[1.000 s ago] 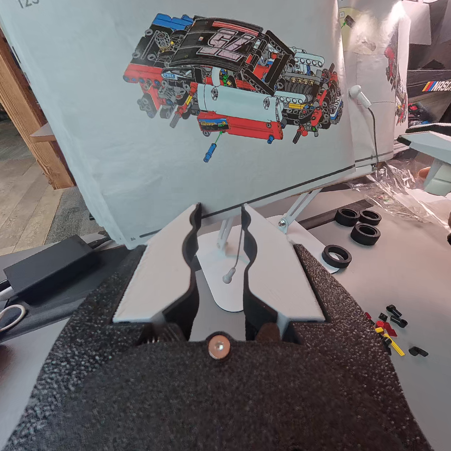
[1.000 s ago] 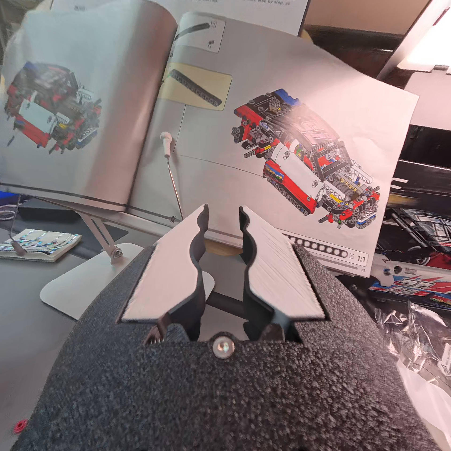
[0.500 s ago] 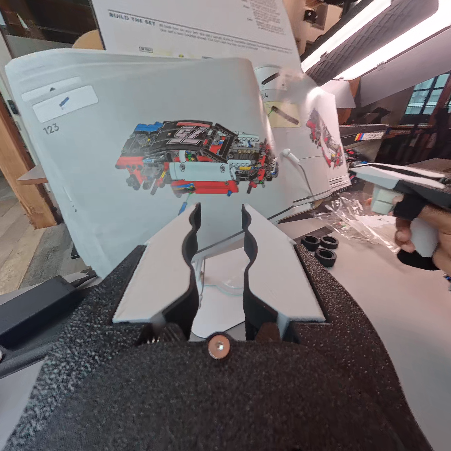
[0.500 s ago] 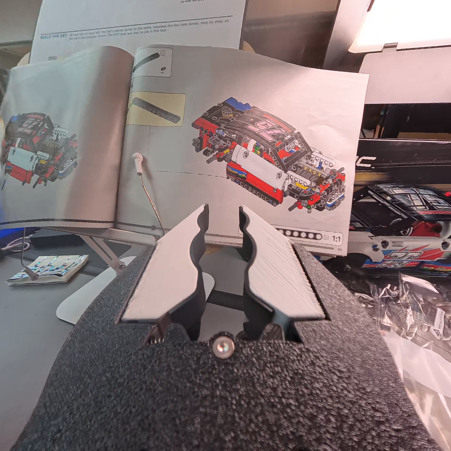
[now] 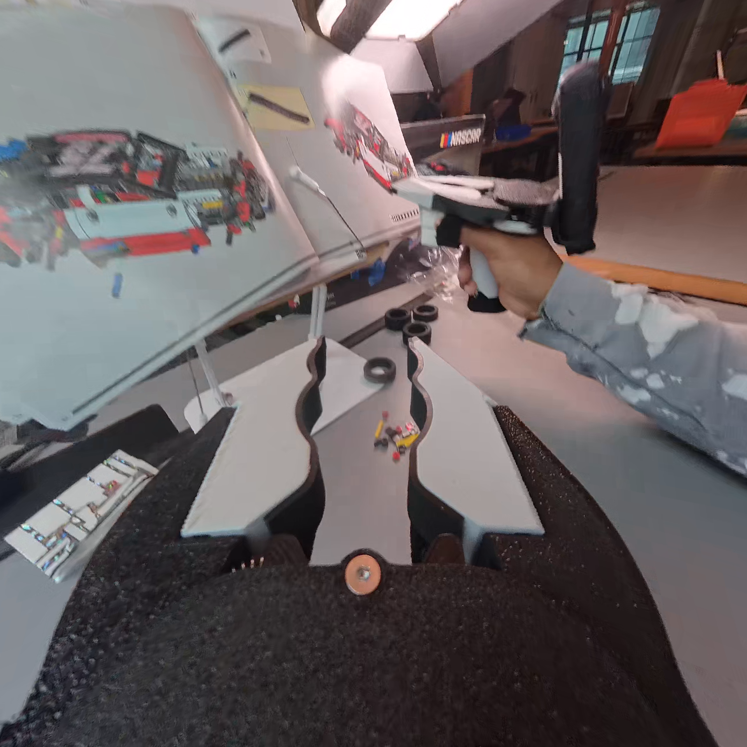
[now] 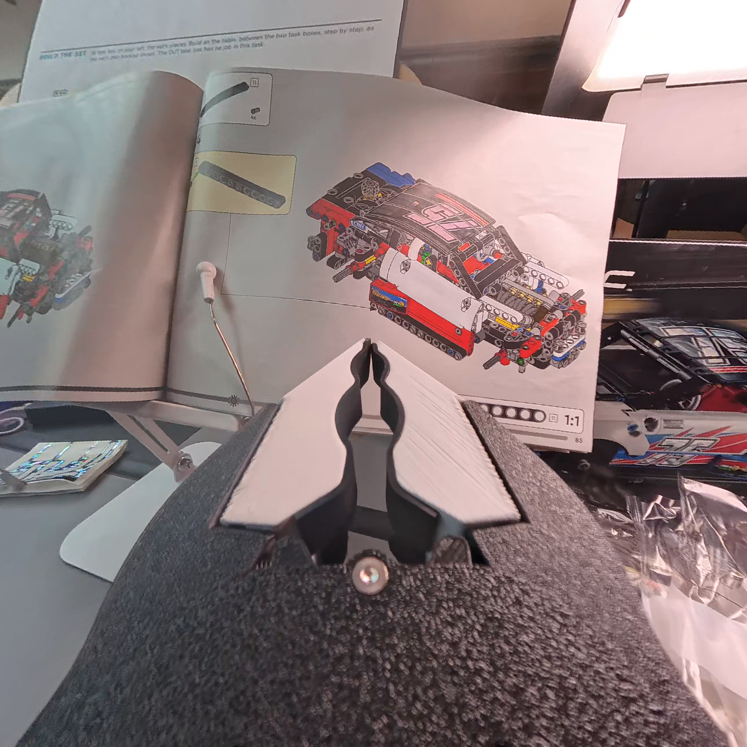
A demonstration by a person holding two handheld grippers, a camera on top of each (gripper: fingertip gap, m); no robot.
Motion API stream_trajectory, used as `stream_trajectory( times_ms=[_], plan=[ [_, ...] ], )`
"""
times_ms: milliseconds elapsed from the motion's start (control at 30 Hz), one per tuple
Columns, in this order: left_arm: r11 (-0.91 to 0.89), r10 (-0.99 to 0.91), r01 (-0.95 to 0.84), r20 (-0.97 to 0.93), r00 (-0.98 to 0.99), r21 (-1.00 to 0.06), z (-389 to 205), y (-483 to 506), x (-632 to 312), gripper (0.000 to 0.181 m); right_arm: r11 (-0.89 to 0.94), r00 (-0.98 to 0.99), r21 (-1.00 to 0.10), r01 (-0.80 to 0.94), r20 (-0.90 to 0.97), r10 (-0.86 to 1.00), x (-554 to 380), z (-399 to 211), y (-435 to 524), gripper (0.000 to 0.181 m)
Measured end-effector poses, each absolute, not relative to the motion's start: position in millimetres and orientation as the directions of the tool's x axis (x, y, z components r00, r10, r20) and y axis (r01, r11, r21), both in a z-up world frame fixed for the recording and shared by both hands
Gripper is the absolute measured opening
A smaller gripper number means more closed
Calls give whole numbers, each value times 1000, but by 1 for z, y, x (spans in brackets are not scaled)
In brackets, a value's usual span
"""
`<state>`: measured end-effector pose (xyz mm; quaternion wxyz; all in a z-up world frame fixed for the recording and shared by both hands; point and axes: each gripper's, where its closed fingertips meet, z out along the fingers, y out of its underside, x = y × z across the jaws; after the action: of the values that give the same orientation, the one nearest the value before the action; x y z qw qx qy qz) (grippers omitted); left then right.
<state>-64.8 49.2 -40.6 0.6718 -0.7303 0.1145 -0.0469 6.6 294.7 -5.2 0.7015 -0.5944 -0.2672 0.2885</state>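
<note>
1. Now we hold the left tool (image 5: 366, 351) apart and empty above the grey worktop (image 5: 505, 404), over small coloured plastic pieces (image 5: 394, 436).
2. We hold the right tool (image 6: 370, 343) together, empty, before the open illustrated instruction booklet (image 6: 404, 250).

Left gripper (image 5: 366, 347) fingers apart, empty, above small parts (image 5: 394, 436); right gripper (image 6: 370, 343) closed, empty, before booklet (image 6: 404, 161).

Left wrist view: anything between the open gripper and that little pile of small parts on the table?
Nothing visible. The left gripper is open above the table, and the small parts show unobstructed between its fingers.
</note>
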Motion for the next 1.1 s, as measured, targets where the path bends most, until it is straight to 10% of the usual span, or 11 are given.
stream_trajectory(
  times_ms=[33, 1100],
  plan=[
    [-99, -241, -114, -87, 967, -989, -56, 41, -63, 38, 125, 691, -988, -92, 27, 723, 3, -4, 298, 0],
    [-122, -183, -28, -5, 983, -992, -104, 15, -90, 38, 151, 670, -984, -90, 52, 740, -11, 3, 301, 0]
  ],
)
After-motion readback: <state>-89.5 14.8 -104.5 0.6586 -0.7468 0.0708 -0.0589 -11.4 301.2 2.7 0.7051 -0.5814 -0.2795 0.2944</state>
